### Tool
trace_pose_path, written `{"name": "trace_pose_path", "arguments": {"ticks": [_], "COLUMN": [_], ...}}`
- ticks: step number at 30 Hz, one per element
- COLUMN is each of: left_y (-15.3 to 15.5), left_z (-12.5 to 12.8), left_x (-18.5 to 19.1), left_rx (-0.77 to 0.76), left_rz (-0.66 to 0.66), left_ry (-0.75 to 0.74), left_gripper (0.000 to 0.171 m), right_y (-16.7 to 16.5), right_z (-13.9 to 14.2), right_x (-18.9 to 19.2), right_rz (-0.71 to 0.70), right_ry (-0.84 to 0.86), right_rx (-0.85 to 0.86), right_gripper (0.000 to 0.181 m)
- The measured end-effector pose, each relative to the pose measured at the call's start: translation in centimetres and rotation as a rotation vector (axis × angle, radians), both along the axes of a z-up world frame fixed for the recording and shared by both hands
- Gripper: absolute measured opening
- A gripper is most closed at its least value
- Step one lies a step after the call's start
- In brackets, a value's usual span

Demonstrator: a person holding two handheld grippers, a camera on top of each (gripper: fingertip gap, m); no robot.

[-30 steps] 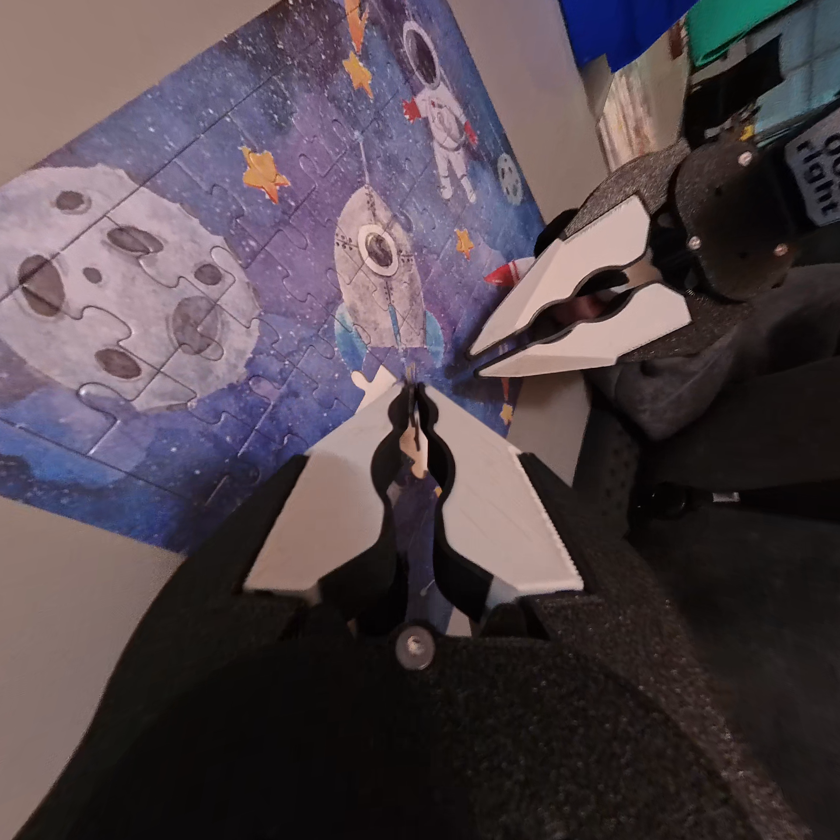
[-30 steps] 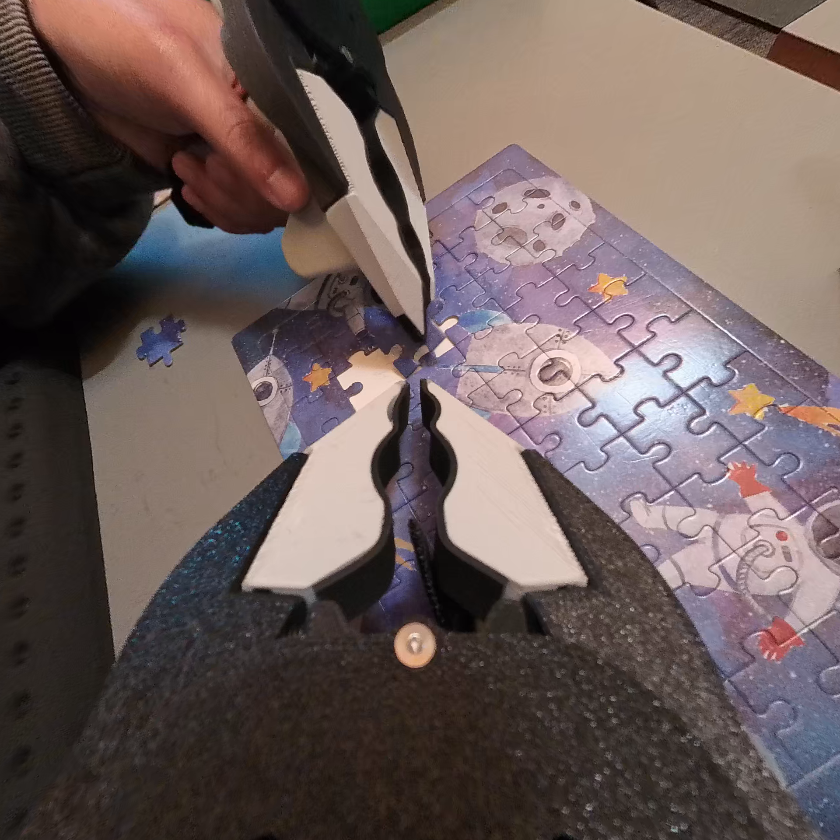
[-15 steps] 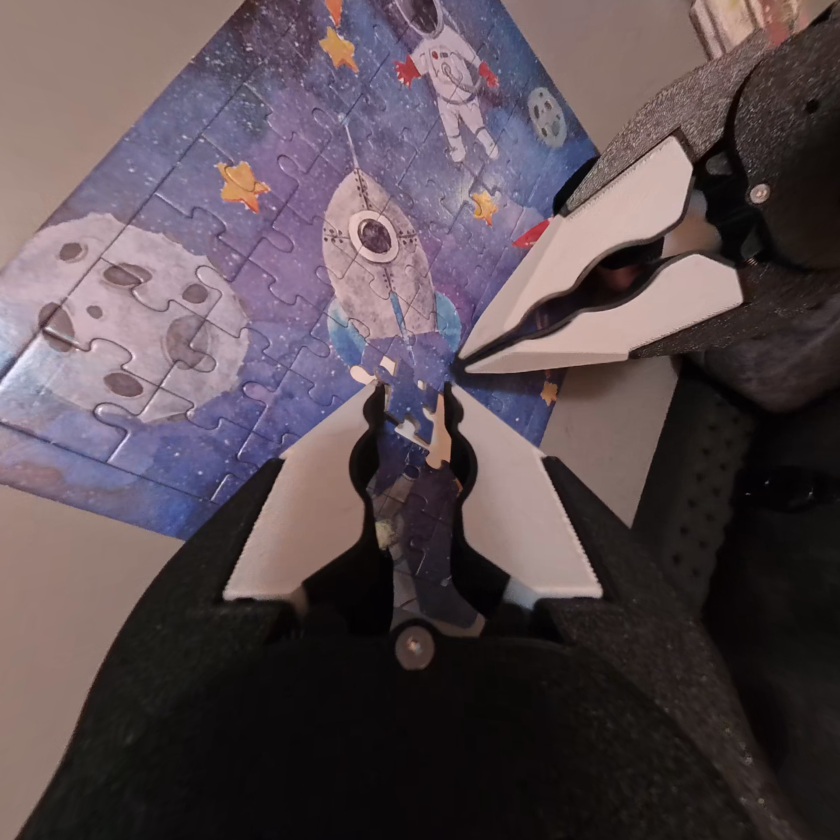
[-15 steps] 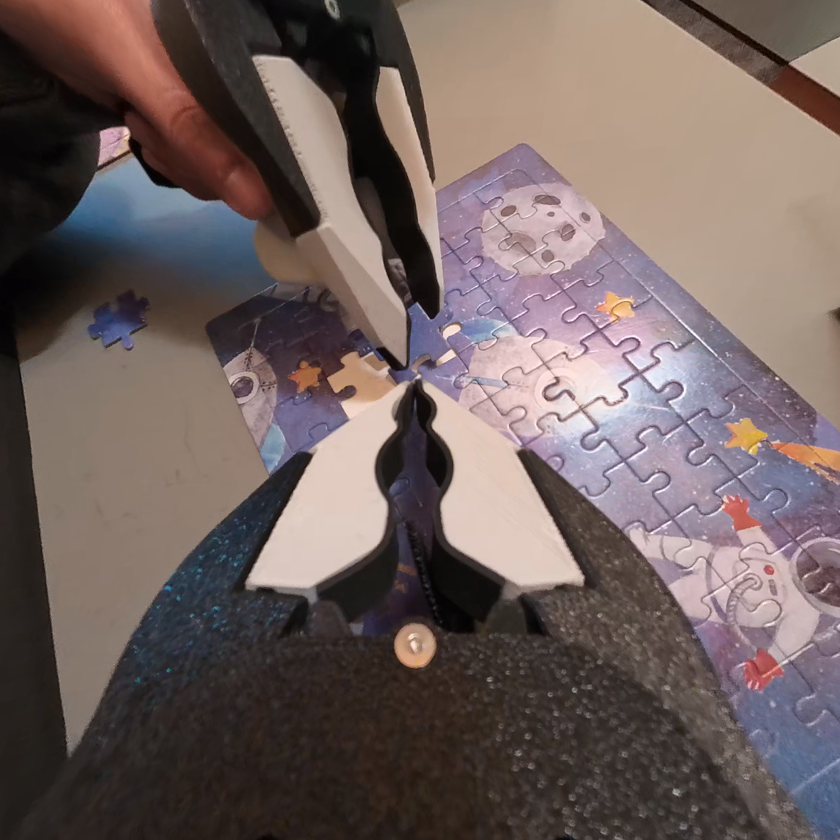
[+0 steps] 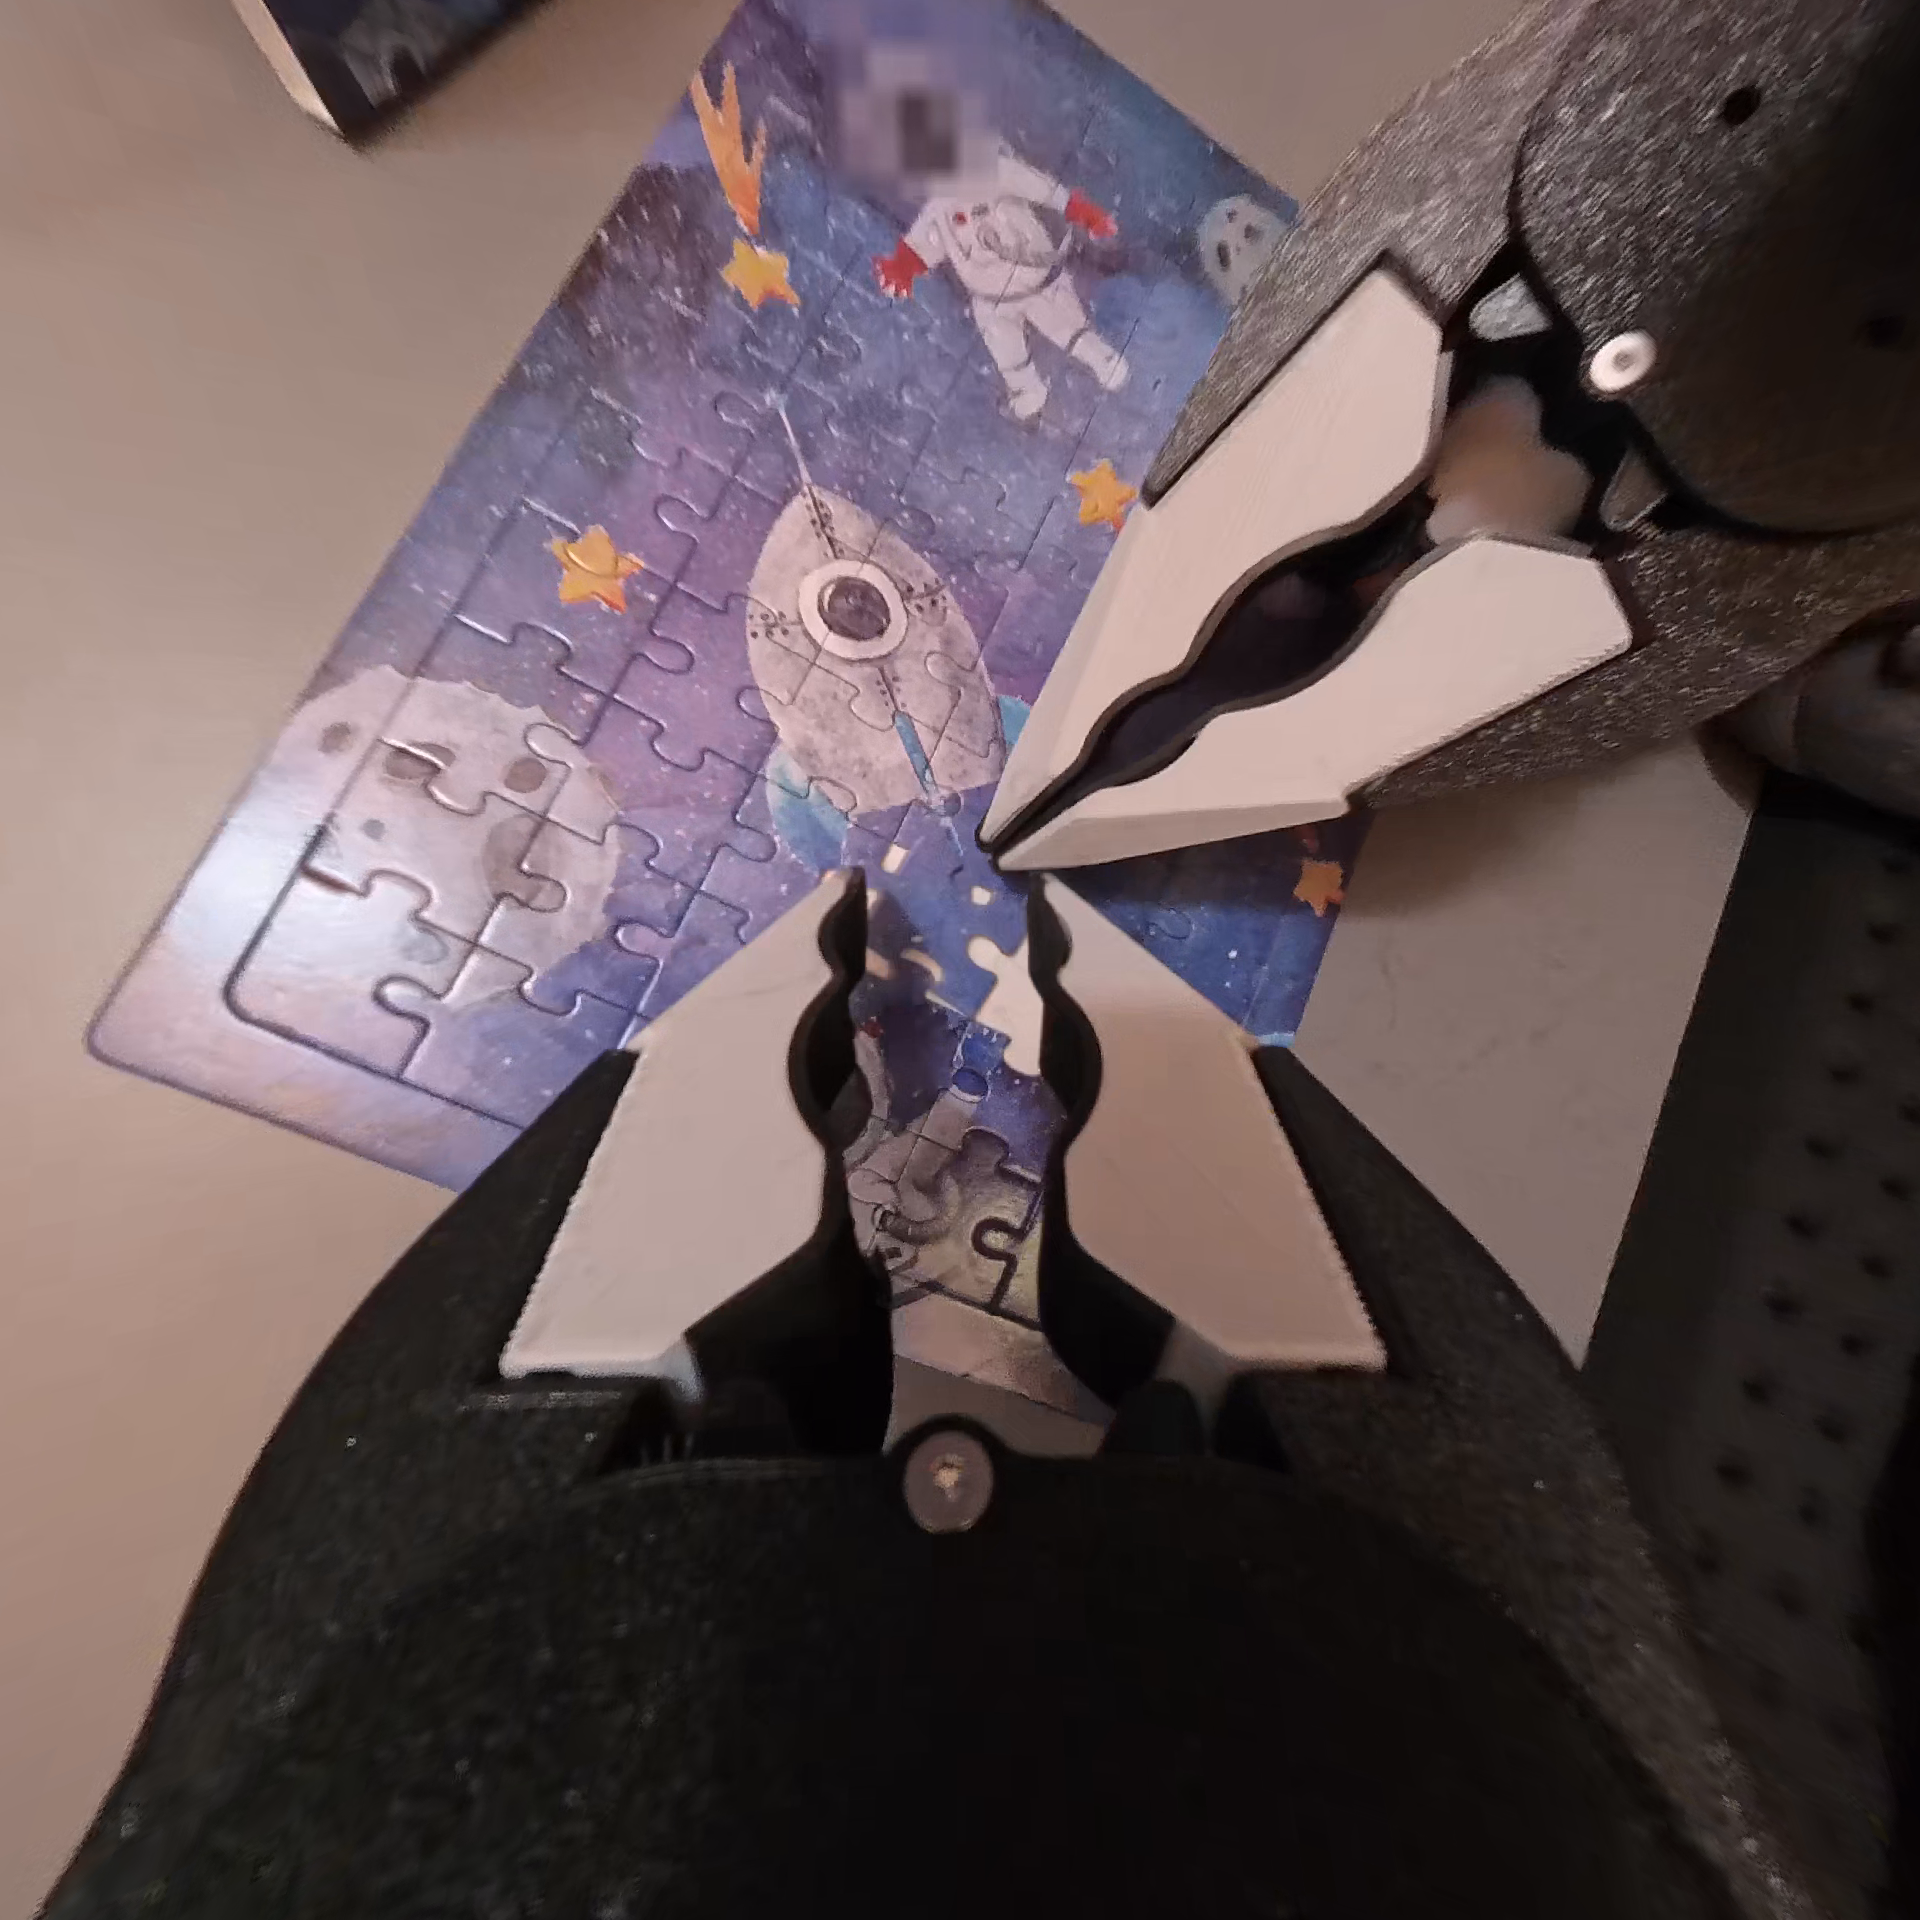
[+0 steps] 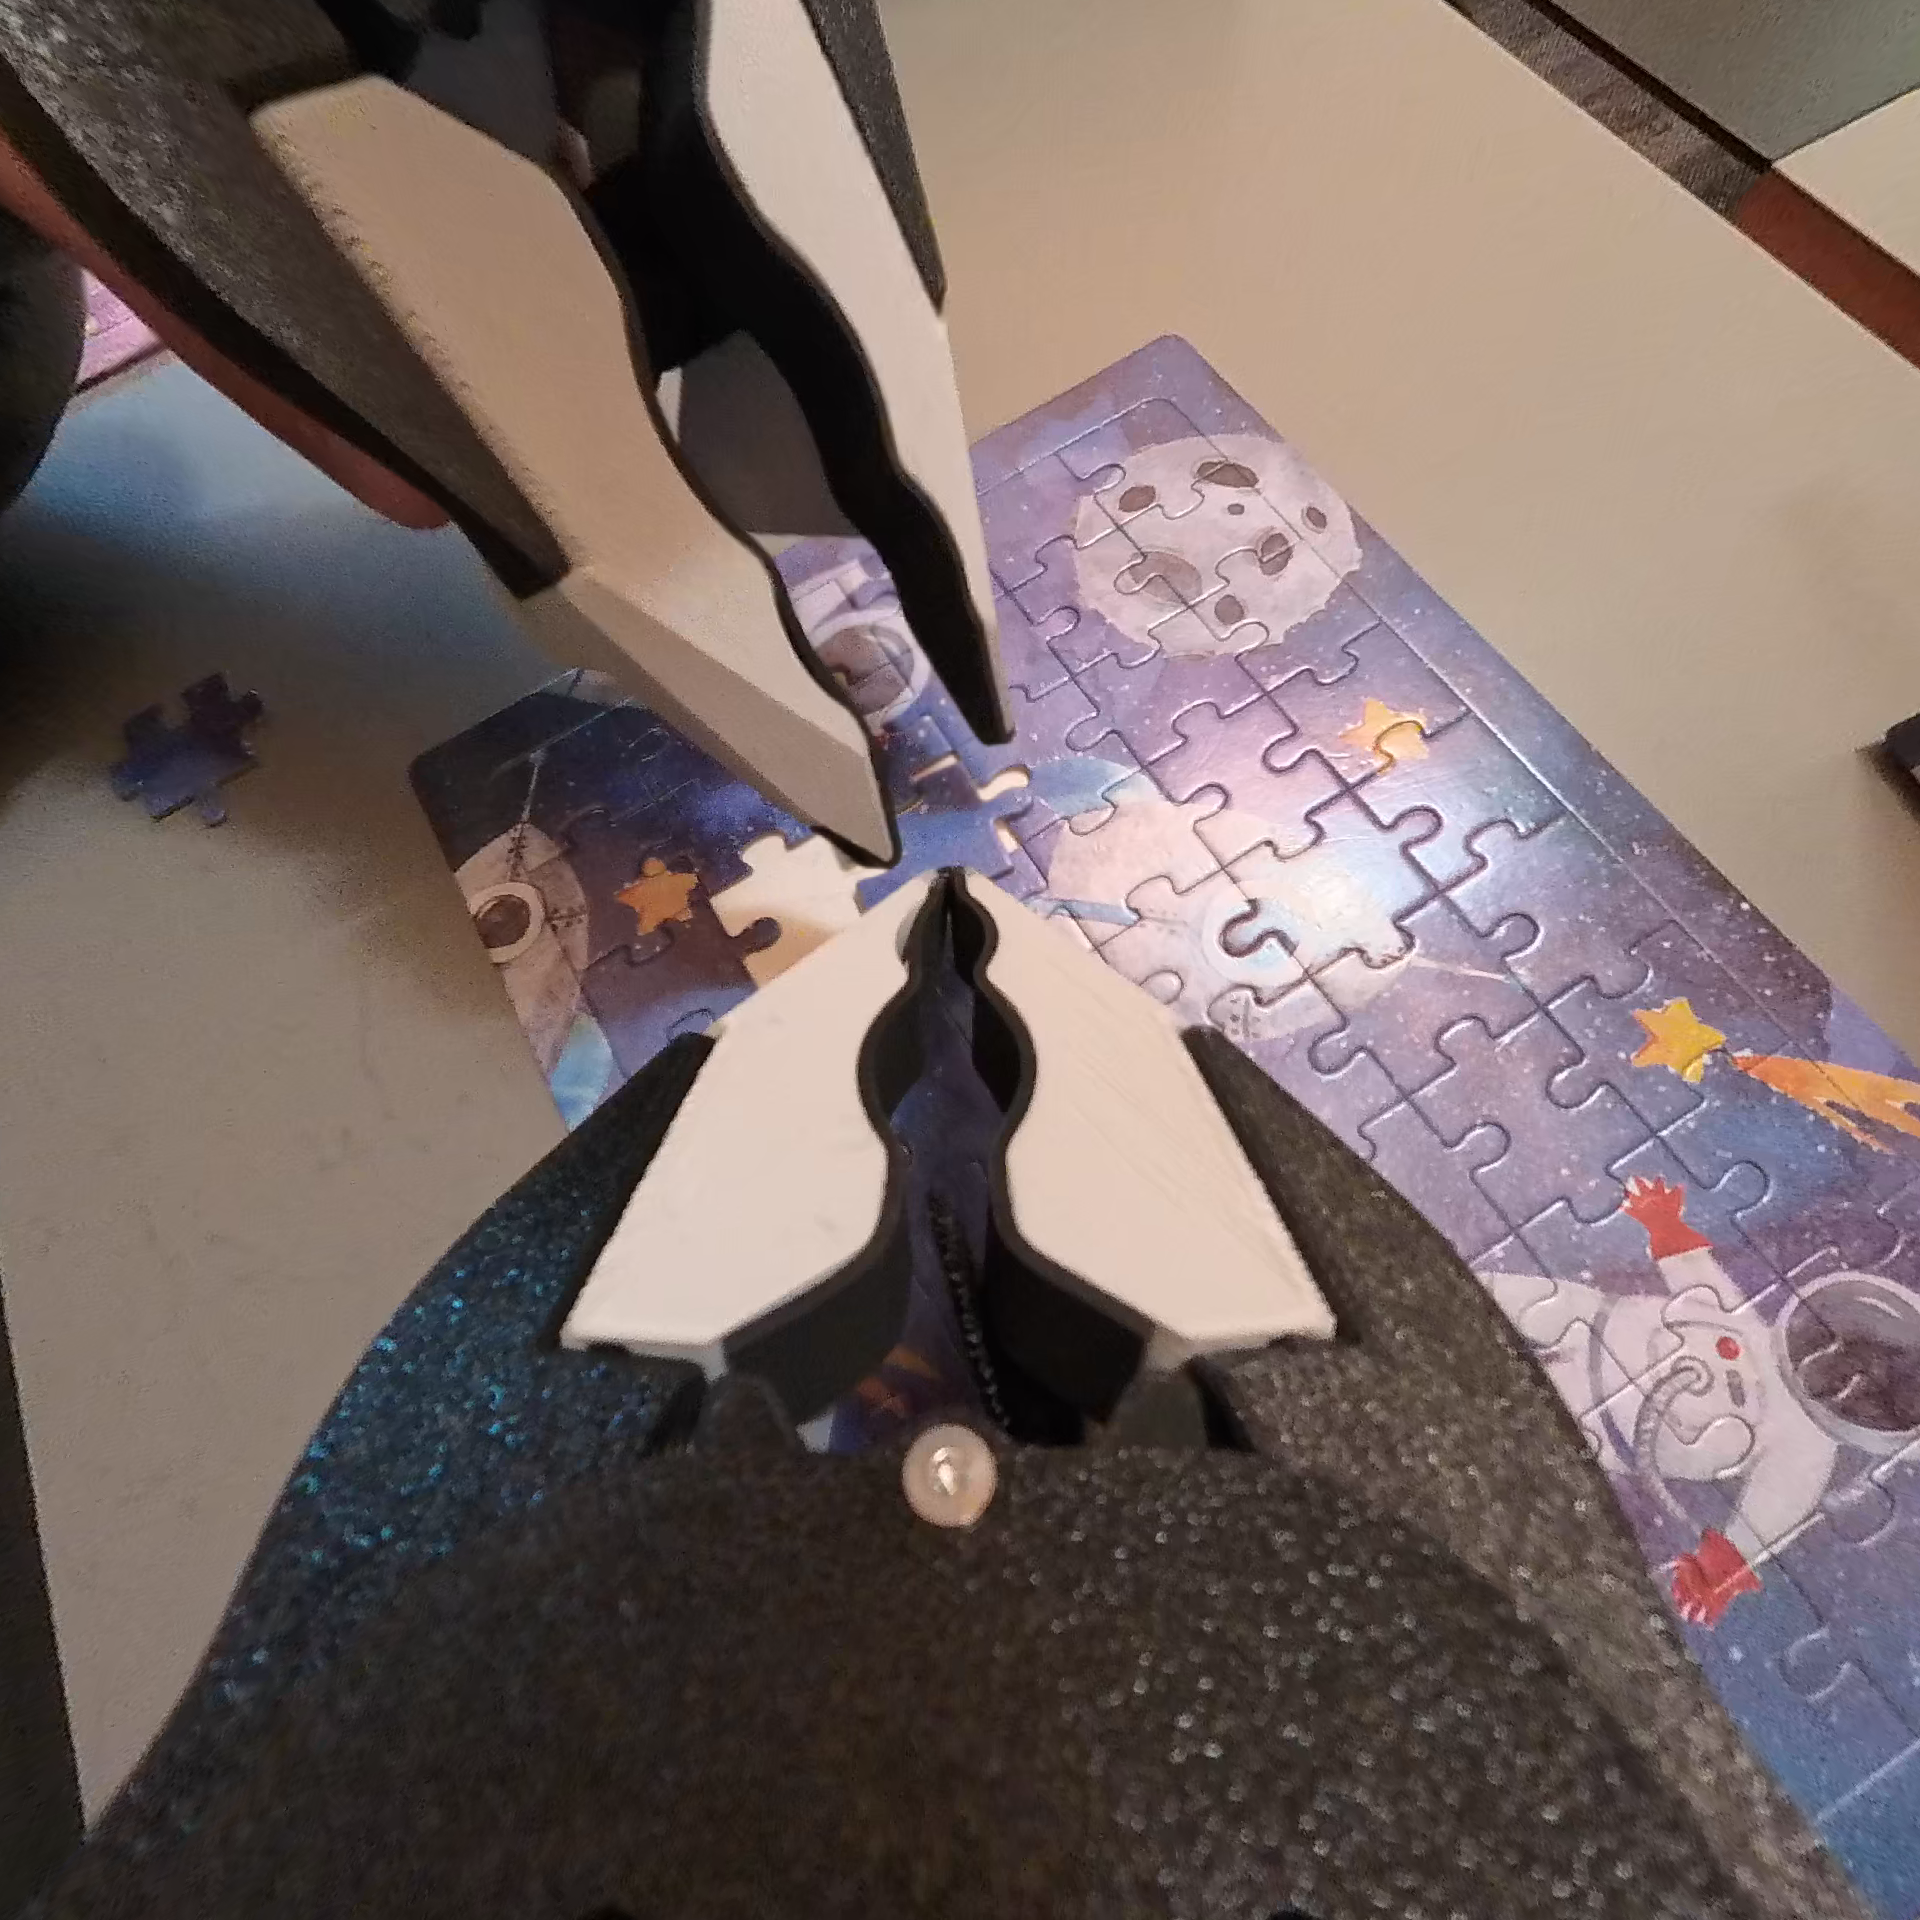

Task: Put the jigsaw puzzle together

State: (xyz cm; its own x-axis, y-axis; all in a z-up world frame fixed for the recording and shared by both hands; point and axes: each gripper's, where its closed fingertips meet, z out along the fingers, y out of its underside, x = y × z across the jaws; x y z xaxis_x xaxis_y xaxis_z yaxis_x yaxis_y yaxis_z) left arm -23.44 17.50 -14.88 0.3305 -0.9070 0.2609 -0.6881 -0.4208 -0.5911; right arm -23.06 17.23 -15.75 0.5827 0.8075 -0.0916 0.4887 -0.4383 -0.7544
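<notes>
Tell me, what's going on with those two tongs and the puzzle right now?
Left tongs open over newly laid piece. Right tongs shut, tips beside it. Puzzle nearly whole: one gap, spare piece on table. Nothing blocking.

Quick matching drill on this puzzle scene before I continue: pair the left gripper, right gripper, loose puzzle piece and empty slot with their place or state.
Things:
1. left gripper
2. right gripper
3. loose puzzle piece
4. empty slot

Place or state:
A. lying on the table, off the puzzle's edge
B. open, tips apart over a blue piece
C. pale gap in the picture beside an orange star
D. shut, tips together at the puzzle

Pairs: 1-B, 2-D, 3-A, 4-C
</notes>
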Motion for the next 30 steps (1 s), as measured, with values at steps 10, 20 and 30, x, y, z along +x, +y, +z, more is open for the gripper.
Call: {"name": "trace_pose_path", "arguments": {"ticks": [10, 20, 30], "left_y": [-1.6, -2.7, -2.7], "left_z": [-0.2, -1.3, -0.6], "left_x": [-1.4, -1.2, -1.7], "left_rx": [0.021, -0.002, 0.006], "left_rz": [-0.018, 0.003, 0.03], "left_ry": [0.02, 0.009, -0.009], "left_gripper": [0.027, 0.027, 0.027], "right_y": [1.1, 1.7, 1.2], "right_z": [-0.4, -0.9, 0.0], "right_x": [-0.2, -0.5, -1.4], "right_rz": [-0.013, -0.001, 0.027], "right_ry": [-0.073, -0.099, -0.053], "right_rx": [0.034, 0.021, -0.002], "right_gripper": [0.0, 0.0, 0.0]}}
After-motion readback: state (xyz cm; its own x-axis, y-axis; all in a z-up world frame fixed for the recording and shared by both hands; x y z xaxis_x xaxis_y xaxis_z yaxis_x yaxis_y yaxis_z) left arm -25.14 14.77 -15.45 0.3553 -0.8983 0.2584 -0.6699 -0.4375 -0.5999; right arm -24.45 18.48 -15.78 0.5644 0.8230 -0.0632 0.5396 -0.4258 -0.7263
